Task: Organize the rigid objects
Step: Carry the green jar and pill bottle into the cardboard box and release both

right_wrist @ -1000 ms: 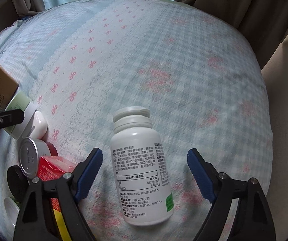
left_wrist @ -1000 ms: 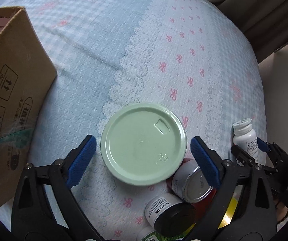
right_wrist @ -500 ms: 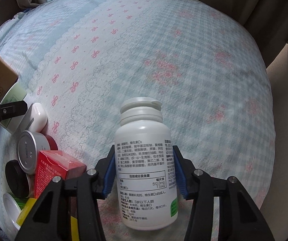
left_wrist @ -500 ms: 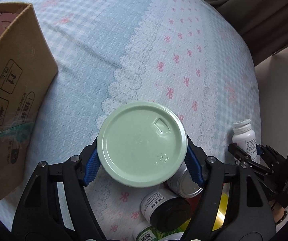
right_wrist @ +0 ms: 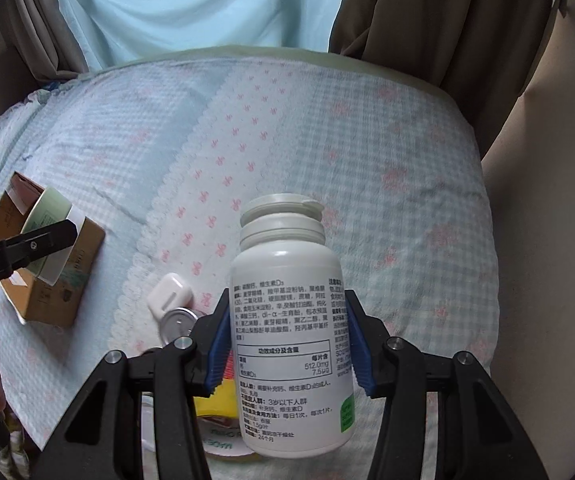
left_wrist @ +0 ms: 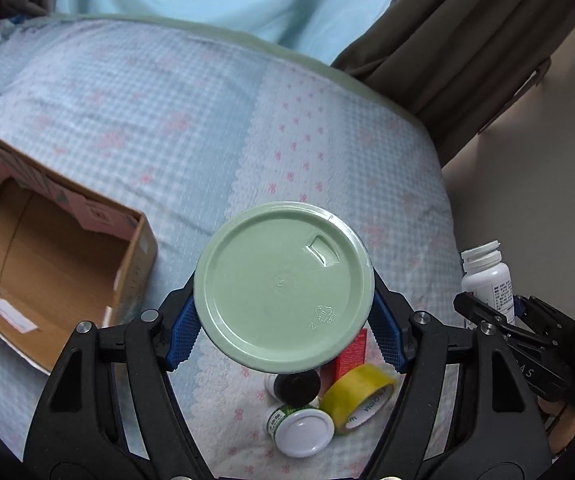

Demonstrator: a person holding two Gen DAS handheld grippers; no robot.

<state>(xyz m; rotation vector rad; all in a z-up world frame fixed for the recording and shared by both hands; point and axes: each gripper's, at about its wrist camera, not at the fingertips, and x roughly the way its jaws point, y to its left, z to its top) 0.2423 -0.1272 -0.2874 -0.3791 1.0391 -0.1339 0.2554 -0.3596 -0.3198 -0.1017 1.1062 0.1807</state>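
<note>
Grippers: two, each with one thing held clear above the bed (left_wrist: 191, 128).
Left gripper (left_wrist: 285, 332): blue pads clamped on a green-lidded tub (left_wrist: 283, 286), one pad on each side under the lid rim; the lid faces the camera and hides the tub's body in the left view.
Right gripper (right_wrist: 287, 344): pads pressed on the two sides of a white bottle (right_wrist: 287, 320), at about mid-label; cap end away from the camera, base end past the pads toward it.
Jaw motion: both pairs closed in earlier in the last second and now sit tight on their loads.
Box (left_wrist: 59, 264): one, cardboard, open top, near the bed's left edge; inside looks bare apart from a label on a flap.
Pile: near the bed's front edge, below the tub. One black-lidded jar (left_wrist: 299, 386), one white-lidded jar (left_wrist: 301, 430), one yellow tape roll (left_wrist: 357, 402), one red carton (left_wrist: 349, 354) mostly hidden.
Also in right view: one white case (right_wrist: 169, 294), one silver-topped tin (right_wrist: 177, 322), touching each other.
Tub vs box: in the right view the tub overlaps the box's near side; whether it is over the opening I cannot tell.
Open room: the bed's middle and far half are bare cover. Right edge drops off near the bottle; brown curtain (left_wrist: 467, 40) at the far right corner.
</note>
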